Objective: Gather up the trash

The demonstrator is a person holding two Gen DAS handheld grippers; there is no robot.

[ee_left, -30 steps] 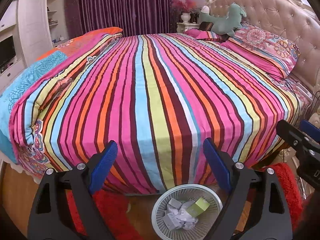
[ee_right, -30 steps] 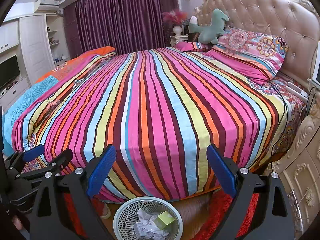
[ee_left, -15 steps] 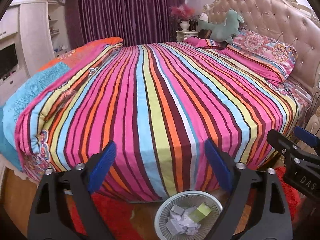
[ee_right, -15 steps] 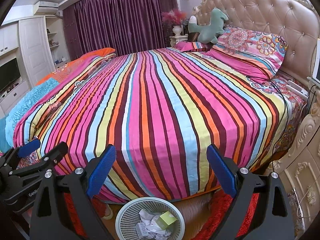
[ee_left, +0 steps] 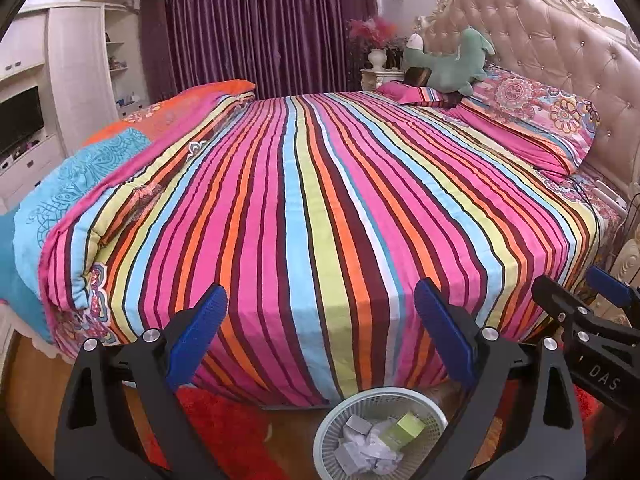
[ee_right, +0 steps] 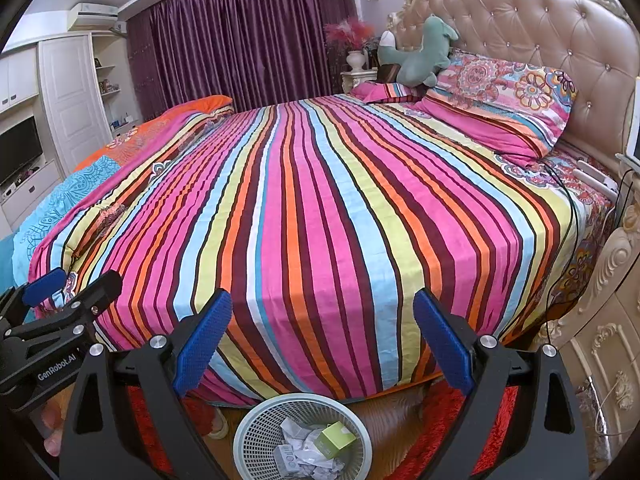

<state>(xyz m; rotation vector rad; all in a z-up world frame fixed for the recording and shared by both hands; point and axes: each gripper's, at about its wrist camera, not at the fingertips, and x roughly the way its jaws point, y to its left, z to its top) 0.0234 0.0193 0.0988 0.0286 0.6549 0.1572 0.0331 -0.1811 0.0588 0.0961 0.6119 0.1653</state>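
A pale mesh wastebasket (ee_left: 332,428) stands on the floor at the foot of the bed; it also shows in the right wrist view (ee_right: 256,428). It holds crumpled white paper (ee_left: 360,448) and a small green box (ee_left: 402,430), which the right wrist view shows too (ee_right: 338,438). My left gripper (ee_left: 320,320) is open and empty, above and behind the basket. My right gripper (ee_right: 322,322) is open and empty, also above the basket. Each gripper shows at the edge of the other's view.
A large bed with a striped cover (ee_left: 320,200) fills both views. Pillows (ee_right: 500,104) and a green plush toy (ee_right: 420,56) lie by the tufted headboard (ee_right: 540,20). A red rug (ee_left: 224,432) lies on the wooden floor. An ornate nightstand (ee_right: 600,320) stands at the right.
Both grippers have risen and tilted up slightly; the bed and basket sit lower in the views. The jaws stay open and empty.
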